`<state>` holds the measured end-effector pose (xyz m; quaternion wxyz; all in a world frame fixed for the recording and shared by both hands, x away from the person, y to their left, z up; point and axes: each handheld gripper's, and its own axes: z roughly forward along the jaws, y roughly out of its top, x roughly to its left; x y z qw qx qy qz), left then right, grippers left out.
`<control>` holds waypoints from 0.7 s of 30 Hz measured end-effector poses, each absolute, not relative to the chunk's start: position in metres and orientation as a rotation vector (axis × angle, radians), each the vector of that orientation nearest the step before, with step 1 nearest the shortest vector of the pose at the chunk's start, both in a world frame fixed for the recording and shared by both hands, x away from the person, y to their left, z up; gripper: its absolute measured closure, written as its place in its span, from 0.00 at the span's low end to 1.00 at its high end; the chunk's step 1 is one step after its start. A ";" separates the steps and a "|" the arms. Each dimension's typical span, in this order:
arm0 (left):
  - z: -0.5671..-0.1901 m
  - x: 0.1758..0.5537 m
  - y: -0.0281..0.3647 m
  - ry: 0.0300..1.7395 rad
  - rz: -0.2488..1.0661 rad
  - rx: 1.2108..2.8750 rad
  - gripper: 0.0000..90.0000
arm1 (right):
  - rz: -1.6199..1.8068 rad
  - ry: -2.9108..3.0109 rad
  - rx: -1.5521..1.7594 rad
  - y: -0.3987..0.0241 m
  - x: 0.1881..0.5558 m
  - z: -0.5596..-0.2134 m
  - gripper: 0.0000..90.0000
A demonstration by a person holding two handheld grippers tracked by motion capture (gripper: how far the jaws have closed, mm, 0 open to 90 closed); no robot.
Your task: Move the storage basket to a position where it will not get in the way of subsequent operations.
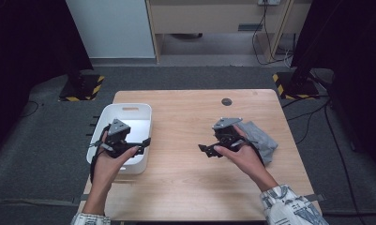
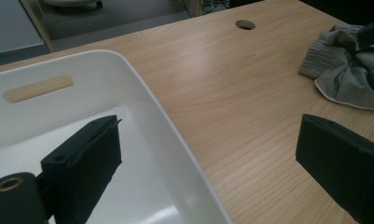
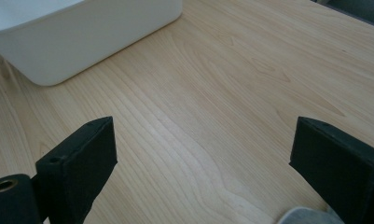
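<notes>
Both tongs gape over unmarked white bin and grey cloth.

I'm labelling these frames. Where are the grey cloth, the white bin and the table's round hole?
grey cloth (image 2: pixel 348 70), left gripper view, bunched middle.
white bin (image 1: pixel 129 108), high view, far wall by its handle slot.
round hole (image 1: pixel 227 101), high view, its centre.

Even, soft overhead light brightens the table — dark, murky corners frame the high view. The tub shows mild glare; near jaws look slightly blurred, perhaps.
</notes>
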<state>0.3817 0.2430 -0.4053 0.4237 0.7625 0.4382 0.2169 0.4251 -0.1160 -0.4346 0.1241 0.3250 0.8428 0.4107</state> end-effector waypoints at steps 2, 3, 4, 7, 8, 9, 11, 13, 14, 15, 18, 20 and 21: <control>-0.406 0.383 0.229 1.071 0.540 1.927 0.07 | 1.194 2.443 0.957 -0.123 0.424 -0.433 0.10; -0.407 0.384 0.224 1.062 0.539 1.938 0.07 | 1.193 2.426 0.964 -0.127 0.423 -0.432 0.11; -0.408 0.384 0.219 1.055 0.537 1.947 0.07 | 1.195 2.415 0.971 -0.132 0.423 -0.431 0.11; -0.409 0.385 0.204 1.030 0.525 1.962 0.07 | 1.196 2.402 0.979 -0.143 0.422 -0.426 0.13; -0.410 0.385 0.200 1.022 0.522 1.973 0.07 | 1.194 2.397 0.983 -0.147 0.421 -0.425 0.13; -0.411 0.386 0.195 1.019 0.519 1.974 0.07 | 1.194 2.393 0.988 -0.150 0.421 -0.424 0.13; -0.413 0.388 0.186 1.004 0.510 1.992 0.07 | 1.194 2.384 0.994 -0.156 0.420 -0.421 0.14; -0.416 0.389 0.179 0.997 0.498 2.003 0.07 | 1.186 2.376 0.989 -0.161 0.420 -0.419 0.15; -0.418 0.390 0.175 0.987 0.493 2.010 0.07 | 1.189 2.369 0.997 -0.164 0.421 -0.418 0.15; -0.419 0.390 0.171 0.984 0.485 2.018 0.07 | 1.194 2.362 1.003 -0.167 0.421 -0.416 0.14; -0.423 0.391 0.158 0.961 0.473 2.043 0.07 | 1.207 2.339 1.022 -0.178 0.423 -0.414 0.14; -0.425 0.391 0.149 0.947 0.468 2.053 0.07 | 1.209 2.327 1.034 -0.185 0.424 -0.414 0.14; -0.427 0.391 0.145 0.940 0.462 2.056 0.07 | 1.203 2.327 1.035 -0.188 0.425 -0.415 0.14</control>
